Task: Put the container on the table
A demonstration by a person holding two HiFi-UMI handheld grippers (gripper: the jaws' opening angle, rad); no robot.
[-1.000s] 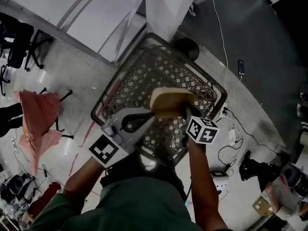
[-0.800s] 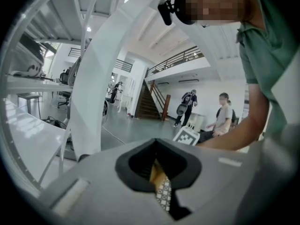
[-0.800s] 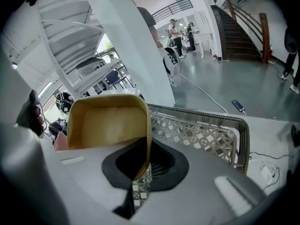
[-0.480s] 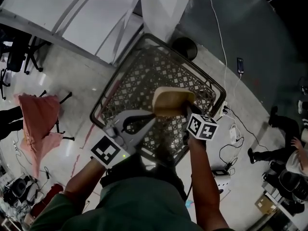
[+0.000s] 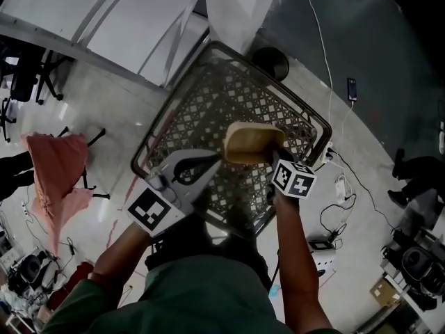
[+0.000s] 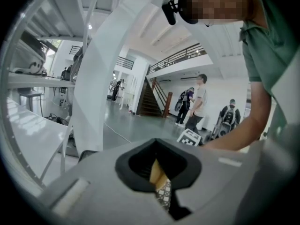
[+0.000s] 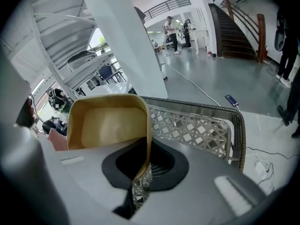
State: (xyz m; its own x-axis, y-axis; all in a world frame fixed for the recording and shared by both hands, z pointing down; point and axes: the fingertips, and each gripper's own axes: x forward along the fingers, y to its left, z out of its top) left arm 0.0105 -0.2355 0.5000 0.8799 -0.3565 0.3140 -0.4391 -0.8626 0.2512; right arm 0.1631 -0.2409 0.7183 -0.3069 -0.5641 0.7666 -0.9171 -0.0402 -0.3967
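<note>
A tan open container (image 5: pixel 254 143) hangs above a dark lattice basket (image 5: pixel 208 110), and my right gripper (image 5: pixel 271 160) is shut on its near wall. In the right gripper view the container (image 7: pixel 110 125) fills the left side, its thin wall pinched where the jaws meet at the right gripper (image 7: pixel 139 172). My left gripper (image 5: pixel 207 171) is beside the container on the left, shut with nothing in it. In the left gripper view the left gripper (image 6: pixel 161 184) shows closed jaws, with a sliver of the container behind them. The white table (image 5: pixel 125 19) lies at the far upper left.
A white pillar (image 5: pixel 236 5) rises just beyond the basket, whose rim (image 7: pixel 236 125) curves to the right. A red cloth (image 5: pixel 55 172) hangs on a stand at the left. Cables and a phone (image 5: pixel 352 89) lie on the floor at right. People stand far off.
The container and both grippers have drifted slightly up and to the right over the basket. A person at the right edge of the head view has moved out of sight.
</note>
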